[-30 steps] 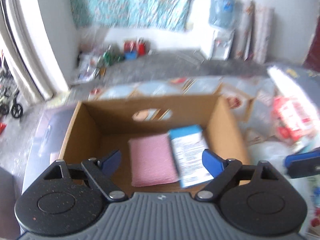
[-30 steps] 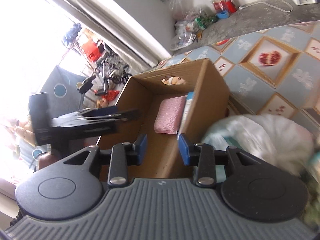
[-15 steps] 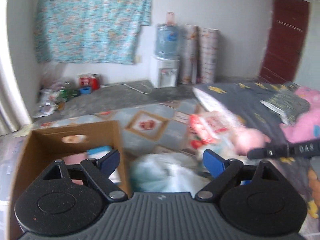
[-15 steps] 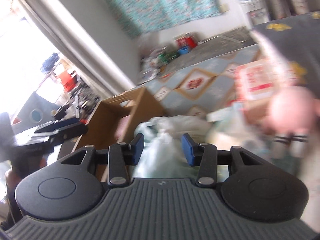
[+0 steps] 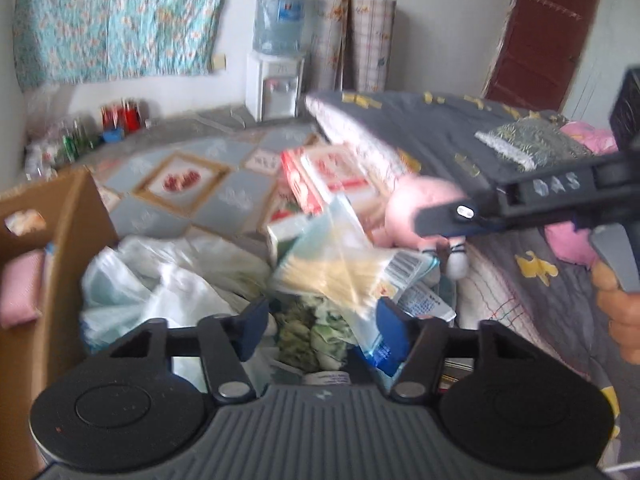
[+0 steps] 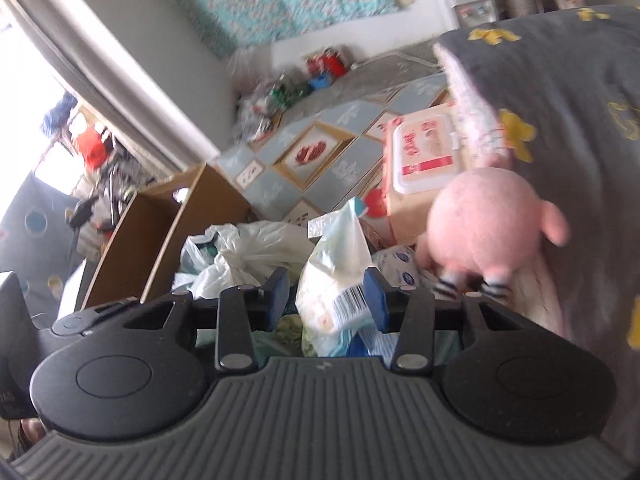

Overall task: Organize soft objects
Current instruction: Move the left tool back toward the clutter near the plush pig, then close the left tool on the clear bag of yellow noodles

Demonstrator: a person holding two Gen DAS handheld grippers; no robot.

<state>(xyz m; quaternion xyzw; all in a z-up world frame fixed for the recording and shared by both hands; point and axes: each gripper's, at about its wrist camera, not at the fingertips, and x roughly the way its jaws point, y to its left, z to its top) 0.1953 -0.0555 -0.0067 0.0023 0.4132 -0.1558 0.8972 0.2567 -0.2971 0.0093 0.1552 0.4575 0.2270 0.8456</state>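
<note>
At far left an open brown cardboard box point(image 5: 76, 216) stands on the patterned floor mat, holding a folded pink cloth point(image 5: 20, 288) against its inner wall; the rest of its inside is cut off. Just right of it lies a crumpled white plastic bag point(image 5: 160, 276), its contents hidden. Next comes a clear plastic packet of pale yellow sticks point(image 5: 344, 268), blurred, tilted atop the pile. The left claw point(image 5: 320, 324) is closing around the packet's lower part, pads not yet clearly pressing. The right claw point(image 6: 326, 294) stands partly open with the packet's barcoded end between its pads; whether they grip is unclear. Further right, a round pink plush toy point(image 6: 488, 220) leans on the grey bed quilt point(image 6: 560, 92).
</note>
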